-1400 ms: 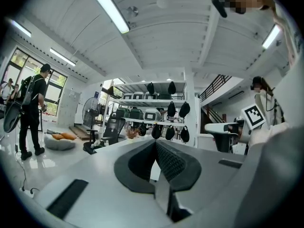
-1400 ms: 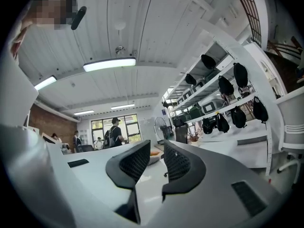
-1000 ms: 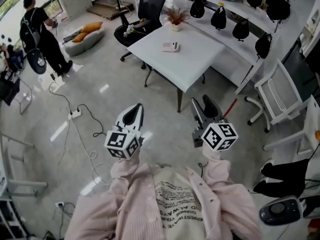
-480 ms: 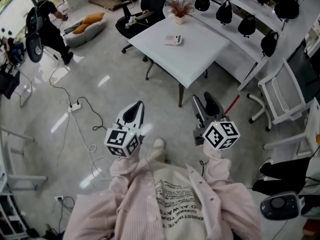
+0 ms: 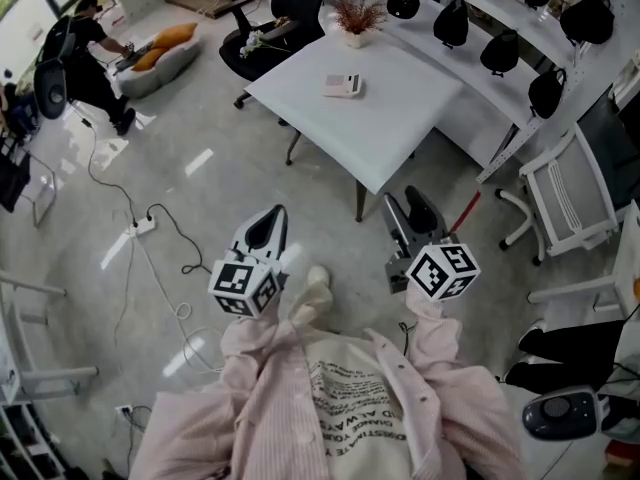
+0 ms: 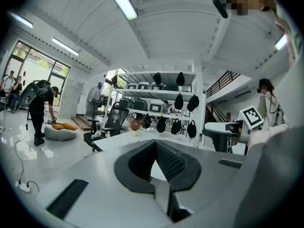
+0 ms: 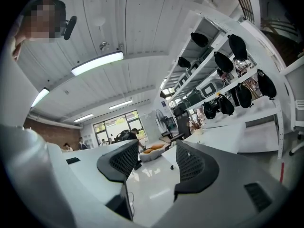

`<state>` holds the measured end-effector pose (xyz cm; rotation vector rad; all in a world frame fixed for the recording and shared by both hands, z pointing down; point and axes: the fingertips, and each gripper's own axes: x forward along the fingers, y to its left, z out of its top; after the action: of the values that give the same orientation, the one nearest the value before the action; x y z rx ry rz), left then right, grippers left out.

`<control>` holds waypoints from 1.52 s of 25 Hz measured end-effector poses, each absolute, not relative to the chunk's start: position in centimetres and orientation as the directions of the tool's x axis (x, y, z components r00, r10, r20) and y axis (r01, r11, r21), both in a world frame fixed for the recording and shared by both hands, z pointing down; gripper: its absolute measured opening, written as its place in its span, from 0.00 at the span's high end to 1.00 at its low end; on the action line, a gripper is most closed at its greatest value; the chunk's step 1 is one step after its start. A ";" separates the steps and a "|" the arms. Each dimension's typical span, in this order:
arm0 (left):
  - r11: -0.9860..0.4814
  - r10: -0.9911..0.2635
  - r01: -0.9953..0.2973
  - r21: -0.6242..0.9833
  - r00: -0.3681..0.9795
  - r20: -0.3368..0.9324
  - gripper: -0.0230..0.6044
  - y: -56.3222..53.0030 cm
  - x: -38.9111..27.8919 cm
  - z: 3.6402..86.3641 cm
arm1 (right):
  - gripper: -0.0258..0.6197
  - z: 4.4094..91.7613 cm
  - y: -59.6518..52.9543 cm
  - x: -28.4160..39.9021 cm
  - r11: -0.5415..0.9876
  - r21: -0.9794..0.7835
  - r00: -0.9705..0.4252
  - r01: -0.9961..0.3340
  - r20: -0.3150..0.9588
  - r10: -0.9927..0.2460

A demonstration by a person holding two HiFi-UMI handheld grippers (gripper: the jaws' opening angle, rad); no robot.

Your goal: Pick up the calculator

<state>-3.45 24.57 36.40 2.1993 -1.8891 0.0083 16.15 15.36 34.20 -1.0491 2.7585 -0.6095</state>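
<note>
The calculator (image 5: 341, 86), small and pale, lies flat on the white table (image 5: 400, 118) ahead of me, near a potted dried plant (image 5: 356, 17). Both grippers hang well short of the table, over the floor. My left gripper (image 5: 266, 226) has its jaws closed together with nothing between them; in the left gripper view its tips (image 6: 156, 144) meet. To its right, my right gripper (image 5: 409, 215) is open and empty, and the right gripper view shows a clear gap at the gripper (image 7: 154, 156). The calculator does not show in either gripper view.
A black office chair (image 5: 281, 18) stands at the table's far side and a white chair (image 5: 560, 193) to the right. Shelves with black bags (image 5: 500, 48) run behind. Cables and a power strip (image 5: 140, 226) lie on the floor at left. A person (image 5: 85, 53) bends far left.
The table and calculator have drifted slightly in the head view as I step forward; a shoe now shows between the grippers. The far person has bent lower. Both grippers keep their pose.
</note>
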 end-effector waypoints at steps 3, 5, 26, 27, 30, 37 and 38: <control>-0.136 -0.971 -0.974 0.182 0.168 0.171 0.96 21.4 -5.1 36.7 | 0.62 34.7 12.2 14.8 0.662 -0.430 -0.743 -0.614 0.032 -0.669; -0.136 -0.969 -0.973 0.185 0.170 0.178 0.96 19.4 -6.3 36.9 | 0.62 35.0 10.2 13.9 0.652 -0.442 -0.739 -0.616 0.038 -0.673; -0.223 -0.935 -0.951 0.216 0.271 0.229 0.96 3.5 -12.9 39.5 | 0.62 38.4 -3.5 7.1 0.554 -0.524 -0.690 -0.647 0.092 -0.718; -0.225 -0.933 -0.950 0.219 0.275 0.233 0.96 3.2 -12.9 39.7 | 0.62 38.7 -3.7 6.9 0.552 -0.529 -0.692 -0.644 0.096 -0.716; -0.231 -0.928 -0.946 0.225 0.284 0.241 0.96 2.7 -12.9 40.2 | 0.62 39.5 -4.2 6.7 0.545 -0.538 -0.694 -0.643 0.109 -0.712; -0.226 -0.930 -0.949 0.220 0.277 0.242 0.96 1.1 -13.9 40.6 | 0.62 40.2 -6.3 6.1 0.534 -0.541 -0.690 -0.649 0.124 -0.713; -0.223 -0.930 -0.949 0.222 0.275 0.244 0.96 0.7 -14.2 40.7 | 0.62 40.3 -6.7 6.0 0.531 -0.543 -0.688 -0.650 0.125 -0.715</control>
<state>-14.18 0.75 40.73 2.2267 -1.7135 0.0834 6.00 -6.74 40.34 -1.1857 2.6490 -0.8672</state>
